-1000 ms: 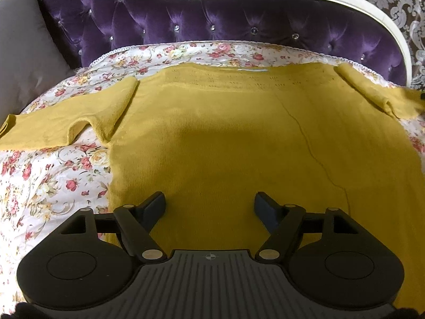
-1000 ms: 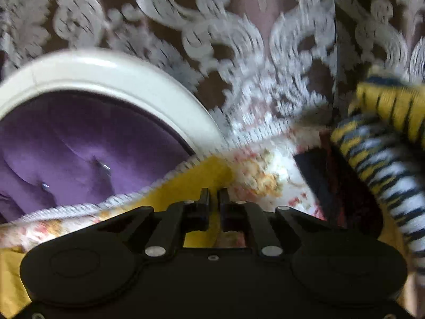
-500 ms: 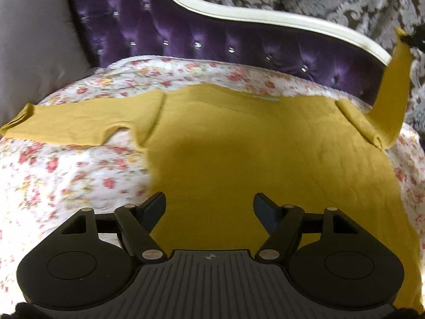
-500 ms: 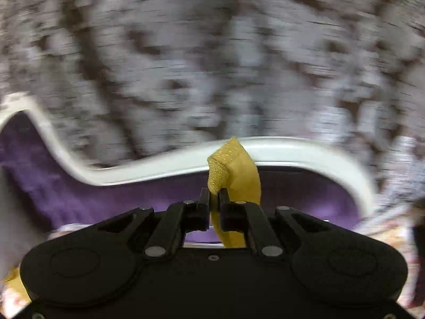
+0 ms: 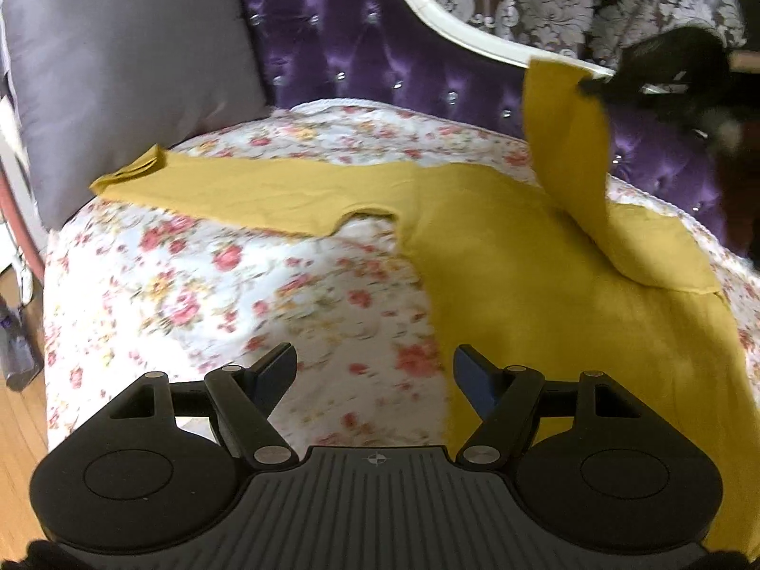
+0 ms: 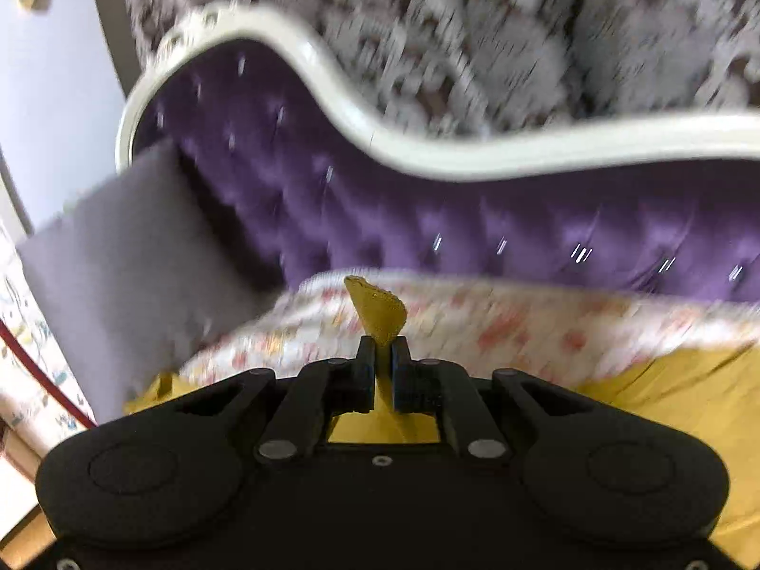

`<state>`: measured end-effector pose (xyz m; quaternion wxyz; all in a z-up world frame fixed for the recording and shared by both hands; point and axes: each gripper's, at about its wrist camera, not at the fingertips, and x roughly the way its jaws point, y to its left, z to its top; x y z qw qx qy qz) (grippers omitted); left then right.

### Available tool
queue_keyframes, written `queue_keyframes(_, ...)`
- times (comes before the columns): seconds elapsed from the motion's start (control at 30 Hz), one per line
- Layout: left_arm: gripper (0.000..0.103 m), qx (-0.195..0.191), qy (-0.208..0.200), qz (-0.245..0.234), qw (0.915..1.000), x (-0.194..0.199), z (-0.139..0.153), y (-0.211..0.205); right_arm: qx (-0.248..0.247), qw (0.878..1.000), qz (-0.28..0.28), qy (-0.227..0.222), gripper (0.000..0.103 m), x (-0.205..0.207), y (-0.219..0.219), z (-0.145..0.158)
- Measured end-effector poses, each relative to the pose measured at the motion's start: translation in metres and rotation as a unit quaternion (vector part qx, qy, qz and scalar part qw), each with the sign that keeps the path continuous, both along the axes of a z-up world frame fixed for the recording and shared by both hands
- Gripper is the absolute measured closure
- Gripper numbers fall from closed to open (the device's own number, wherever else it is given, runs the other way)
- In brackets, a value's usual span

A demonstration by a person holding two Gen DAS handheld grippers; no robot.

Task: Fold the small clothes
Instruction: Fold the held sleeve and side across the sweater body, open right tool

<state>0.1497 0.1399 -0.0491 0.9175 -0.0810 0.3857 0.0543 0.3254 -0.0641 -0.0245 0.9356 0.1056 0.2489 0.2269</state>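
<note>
Left wrist view: the left gripper (image 5: pixel 375 370) hovers with its jaws spread wide and nothing between them, positioned over the near part of the floral bedspread (image 5: pixel 237 294), with its right finger over the left edge of the mustard sweater (image 5: pixel 536 285). The sweater lies flat on the bedspread, its body to the right and its left sleeve (image 5: pixel 247 190) stretched out to the left toward the grey cushion (image 5: pixel 128 71). The right sleeve (image 5: pixel 565 142) is lifted off the bed and stands up at the far right, its cuff pinched by the right gripper (image 5: pixel 586 84), which enters from the right edge as a dark, blurred shape. Behind the bed runs the purple tufted headboard (image 5: pixel 356 42) with a white curved frame (image 5: pixel 470 33). Right wrist view: the right gripper (image 6: pixel 384 361) has its jaws pressed together on the sleeve cuff (image 6: pixel 377 308) — a wedge of mustard fabric sticks up past the fingertips, and more of it hangs below between the fingers. The frame is motion-blurred. Beyond the fingers lie the floral bedspread (image 6: pixel 498 323) and the sweater body (image 6: pixel 665 380) at the near right; the grey cushion (image 6: pixel 133 247) sits at the left, against the purple headboard (image 6: pixel 475 218).
</note>
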Motion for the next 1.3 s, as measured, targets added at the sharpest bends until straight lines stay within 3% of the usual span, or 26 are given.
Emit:
queue_keyframes(0.1,0.032,0.002,0.003,0.004,1.0,-0.003,-0.002,0.006,-0.015,1.0,0.003,0.016,0.089,0.0,0.025,-0.025)
queue_keyframes(0.23,0.032,0.008,0.004,0.005,1.0,-0.003,-0.003,0.012,-0.03,0.999,0.011,0.027,0.069,-0.004,0.037,-0.052)
queue_keyframes(0.27,0.032,0.009,0.004,0.005,0.9999,-0.003,-0.003,0.013,-0.023,0.999,0.017,0.029,0.06,-0.009,0.035,-0.056)
queue_keyframes(0.33,0.032,0.013,0.003,0.004,0.9999,0.0,-0.003,0.013,-0.011,0.999,0.025,0.028,0.051,-0.016,0.024,-0.061)
queue_keyframes(0.47,0.032,0.019,-0.001,-0.005,0.9998,0.011,0.0,0.008,-0.012,1.0,0.01,0.016,0.05,-0.028,-0.005,-0.062)
queue_keyframes(0.63,0.032,0.036,-0.021,-0.032,0.9986,0.036,0.01,-0.012,-0.037,0.998,-0.054,0.015,0.05,-0.03,-0.069,-0.064)
queue_keyframes(0.8,0.032,0.057,-0.036,-0.064,0.9957,0.067,0.011,-0.043,-0.062,0.988,-0.141,0.03,0.05,-0.025,-0.133,-0.074)
queue_keyframes(1.03,0.032,0.071,-0.037,-0.083,0.9933,0.107,-0.008,-0.067,-0.116,0.968,-0.222,0.023,0.05,-0.009,-0.175,-0.082)
queue_keyframes(1.17,0.032,0.07,-0.02,-0.081,0.9941,0.126,-0.02,-0.068,-0.116,0.965,-0.233,0.039,0.049,0.008,-0.193,-0.091)
queue_keyframes(1.3,0.032,0.058,0.026,-0.1,0.993,0.145,-0.04,-0.07,-0.089,0.967,-0.229,0.066,0.049,0.02,-0.206,-0.102)
